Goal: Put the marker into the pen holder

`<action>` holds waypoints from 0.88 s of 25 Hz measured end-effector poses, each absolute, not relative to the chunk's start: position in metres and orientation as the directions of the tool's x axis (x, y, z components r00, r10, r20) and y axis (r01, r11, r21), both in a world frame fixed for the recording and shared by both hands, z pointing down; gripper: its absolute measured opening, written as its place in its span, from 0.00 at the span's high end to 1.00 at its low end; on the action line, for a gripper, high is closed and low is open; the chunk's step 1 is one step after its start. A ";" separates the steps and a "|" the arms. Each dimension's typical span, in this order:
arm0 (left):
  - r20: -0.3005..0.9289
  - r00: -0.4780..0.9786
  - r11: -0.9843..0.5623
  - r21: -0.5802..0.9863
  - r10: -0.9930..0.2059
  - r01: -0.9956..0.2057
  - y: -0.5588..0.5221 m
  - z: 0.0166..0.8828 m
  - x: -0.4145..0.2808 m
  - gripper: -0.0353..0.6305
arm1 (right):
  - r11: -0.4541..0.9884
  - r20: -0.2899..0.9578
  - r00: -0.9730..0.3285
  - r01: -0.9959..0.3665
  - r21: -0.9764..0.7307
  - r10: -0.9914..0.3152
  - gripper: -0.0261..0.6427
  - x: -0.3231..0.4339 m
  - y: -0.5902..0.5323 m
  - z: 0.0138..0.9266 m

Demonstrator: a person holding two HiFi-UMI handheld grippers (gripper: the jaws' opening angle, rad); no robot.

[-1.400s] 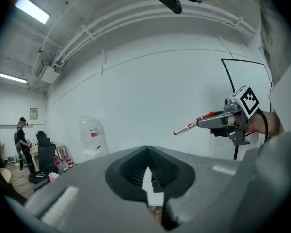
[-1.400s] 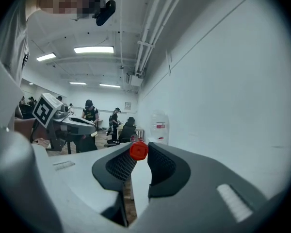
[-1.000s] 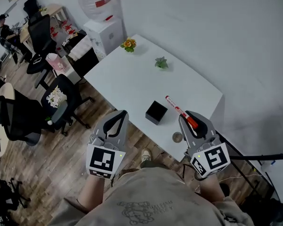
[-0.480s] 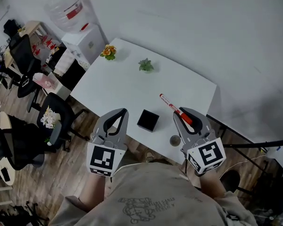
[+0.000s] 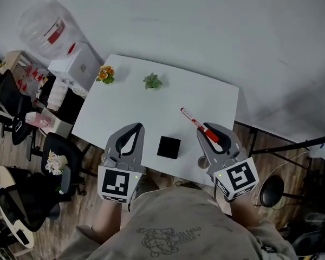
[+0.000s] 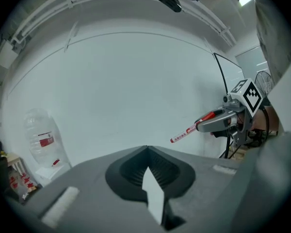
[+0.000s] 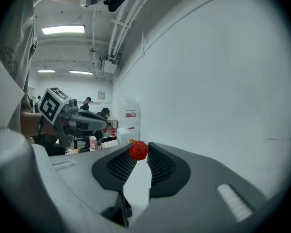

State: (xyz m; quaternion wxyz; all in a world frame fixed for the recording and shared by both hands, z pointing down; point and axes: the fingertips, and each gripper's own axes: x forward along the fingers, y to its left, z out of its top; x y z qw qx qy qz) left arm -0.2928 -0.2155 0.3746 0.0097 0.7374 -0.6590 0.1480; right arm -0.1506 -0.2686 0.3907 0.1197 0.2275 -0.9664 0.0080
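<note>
A red-and-white marker (image 5: 195, 122) sticks out forward from my right gripper (image 5: 209, 129), whose jaws are shut on its red cap end (image 7: 138, 150). It hangs over the near right part of the white table (image 5: 130, 107). The pen holder, a small black box (image 5: 168, 147), stands on the table near its front edge, between the two grippers. My left gripper (image 5: 134, 128) hovers just left of the box, jaws shut with nothing in them (image 6: 146, 148). From the left gripper view I see the right gripper (image 6: 223, 121) carrying the marker (image 6: 190, 129).
A small round object (image 5: 203, 161) lies on the table by the right gripper. An orange flower pot (image 5: 104, 73) and a green plant (image 5: 152, 81) stand at the far side. A water dispenser (image 5: 70, 64) and office chairs (image 5: 59, 161) are to the left.
Both grippers have moved forward, from over the floor to over the table's near edge. The marker stays in the right gripper and now points across the table beside the black box.
</note>
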 end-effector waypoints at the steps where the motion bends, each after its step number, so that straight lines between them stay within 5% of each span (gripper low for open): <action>1: 0.212 0.105 -0.143 -0.173 -0.972 -0.975 -0.219 0.372 -0.299 0.95 | 0.889 0.241 -0.858 -0.457 0.042 -0.453 0.81 -0.155 -0.270 0.391; 22: 0.267 0.550 -0.601 -0.174 -0.792 -0.780 -0.262 0.378 -0.354 0.95 | 0.568 0.279 -0.526 -0.818 0.096 -0.804 0.81 -0.187 -0.243 0.368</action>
